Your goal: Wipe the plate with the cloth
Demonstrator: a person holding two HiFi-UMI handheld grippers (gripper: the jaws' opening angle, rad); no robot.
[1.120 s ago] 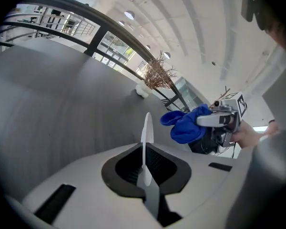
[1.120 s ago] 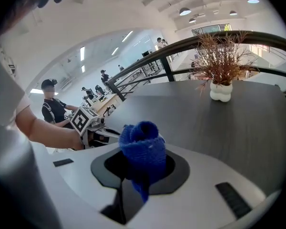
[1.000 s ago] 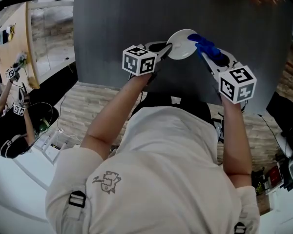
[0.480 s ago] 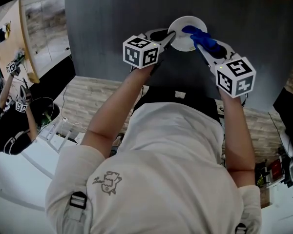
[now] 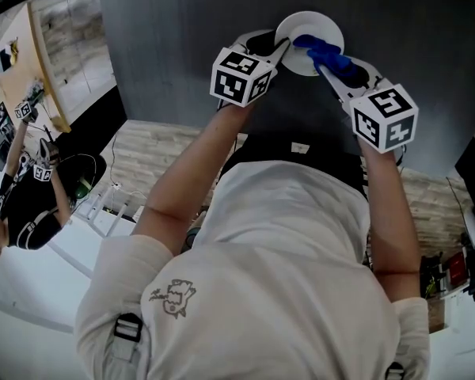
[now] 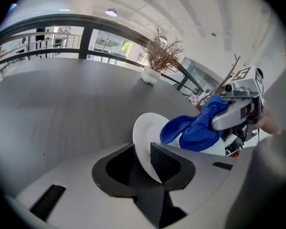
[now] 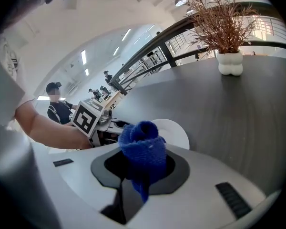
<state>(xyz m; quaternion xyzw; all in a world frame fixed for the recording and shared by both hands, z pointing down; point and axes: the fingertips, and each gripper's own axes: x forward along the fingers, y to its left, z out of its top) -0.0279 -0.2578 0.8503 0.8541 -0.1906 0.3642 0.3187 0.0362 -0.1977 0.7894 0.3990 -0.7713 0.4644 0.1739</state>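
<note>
Plate point(image 5: 305, 26), small, round and white, sits at the near edge of a dark grey tabletop point(image 5: 182, 54). In front of it stands a person, seen from above, with a handheld gripper in each hand.

The left gripper point(image 6: 143, 148) has the plate's near rim between its jaws. Those jaws have just been opening and stand wider than the thin rim, so the hold looks released rather than clenched. The plate is tipped up on a slant with its face turned towards the other hand, probably so that the cloth can reach it. No view shows whether its far edge rests on the tabletop.

The right gripper point(image 7: 143, 159) is clenched on a bunched blue cloth point(image 6: 193, 130). A wad of the cloth pokes out past the jaw tips, so soft fabric rather than hard plastic would meet the plate. The wad lies against the plate's face on the side nearer the right gripper, in place for wiping.

Farther back on the tabletop, well apart from the plate, a white pot of dried branches point(image 7: 230, 63) stands clear of the work.
</note>
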